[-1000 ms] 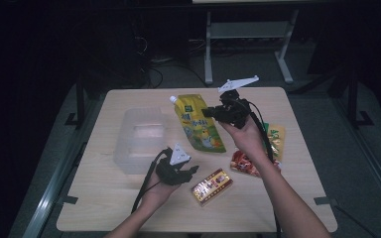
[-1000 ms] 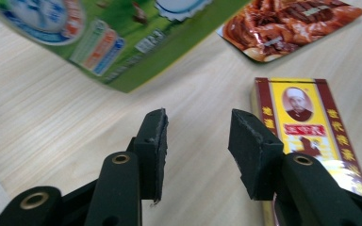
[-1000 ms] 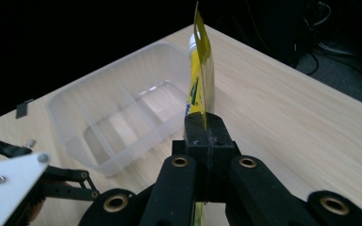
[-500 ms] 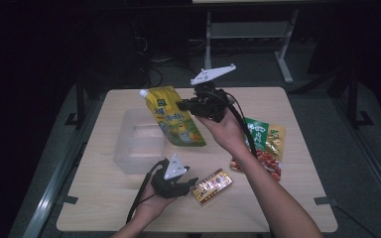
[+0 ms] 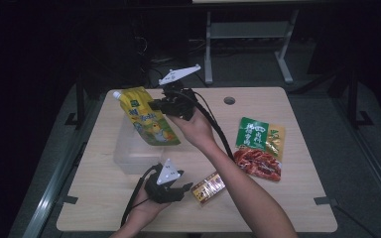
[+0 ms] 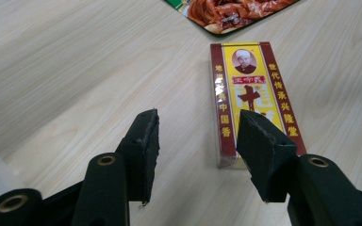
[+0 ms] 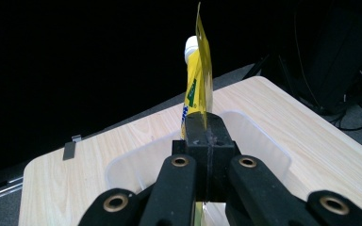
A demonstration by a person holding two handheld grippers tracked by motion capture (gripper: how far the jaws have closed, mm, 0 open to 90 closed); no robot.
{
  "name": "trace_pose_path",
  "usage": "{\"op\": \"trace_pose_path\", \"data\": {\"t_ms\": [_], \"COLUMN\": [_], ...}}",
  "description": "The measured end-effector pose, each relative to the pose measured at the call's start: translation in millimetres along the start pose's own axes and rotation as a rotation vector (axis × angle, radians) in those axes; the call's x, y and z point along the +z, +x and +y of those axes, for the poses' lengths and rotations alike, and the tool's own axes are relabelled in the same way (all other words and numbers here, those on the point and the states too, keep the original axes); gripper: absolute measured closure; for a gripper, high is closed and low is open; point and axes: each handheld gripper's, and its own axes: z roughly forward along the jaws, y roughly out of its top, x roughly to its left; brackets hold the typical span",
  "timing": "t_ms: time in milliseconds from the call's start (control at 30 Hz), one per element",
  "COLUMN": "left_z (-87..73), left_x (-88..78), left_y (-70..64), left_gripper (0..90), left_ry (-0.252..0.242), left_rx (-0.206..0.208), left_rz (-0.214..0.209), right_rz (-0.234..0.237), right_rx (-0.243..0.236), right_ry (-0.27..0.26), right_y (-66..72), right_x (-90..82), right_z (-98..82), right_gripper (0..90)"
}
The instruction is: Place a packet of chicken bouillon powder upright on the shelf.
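Pinching the edge of a yellow spouted pouch (image 5: 146, 119), the right gripper (image 5: 158, 105) holds it in the air above the clear plastic tub (image 5: 129, 157) on the left half of the table (image 5: 287, 198). Its jaws are pressed tight together on the pouch's thin side seam, the white cap pointing up and away. Nearer the person, the left gripper (image 5: 189, 187) rests low by the table's front edge; its jaws have just been opening, with nothing between them. A small red-and-yellow box (image 6: 252, 96) lies flat just ahead of its right jaw. A green-and-red snack packet (image 5: 258, 148) lies well apart to the right.
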Motion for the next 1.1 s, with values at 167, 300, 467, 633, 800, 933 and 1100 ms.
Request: {"op": "trace_pose_path", "data": {"t_ms": [167,300,467,633,800,933,1100], "left_z": [-4.2,-5.7,-5.7,-6.5,-6.9,-7.0,-6.9], "left_x": [-1.8,-1.7,-1.8,-2.6,-1.4,-1.5,-1.3], "left_y": [1.6,3.5,2.7,3.1,2.0,1.7,1.7], "left_gripper": [47.8,47.8,47.8,47.8,47.8,47.8,47.8], "left_ry": [0.004,0.002,-0.006,0.002,-0.007,-0.004,-0.001], "left_rx": [-0.016,-0.013,-0.020,-0.013,-0.028,-0.022,-0.023], "left_rz": [0.000,0.002,0.002,-0.001,-0.005,-0.006,-0.008], "right_rz": [0.014,0.025,0.029,0.020,0.014,0.008,0.000], "right_rx": [0.014,0.014,0.013,0.034,0.055,0.066,0.073], "right_ry": [0.002,0.008,0.004,-0.018,-0.025,-0.021,-0.028], "right_y": [3.5,8.0,12.2,12.3,11.2,10.0,7.3], "right_x": [22.0,36.4,50.5,62.6,70.3,75.9,75.9], "right_z": [-1.9,-3.5,-5.8,-12.9,-21.5,-31.4,-41.7], "right_gripper": [90.0,90.0,90.0,90.0,90.0,90.0,90.0]}}
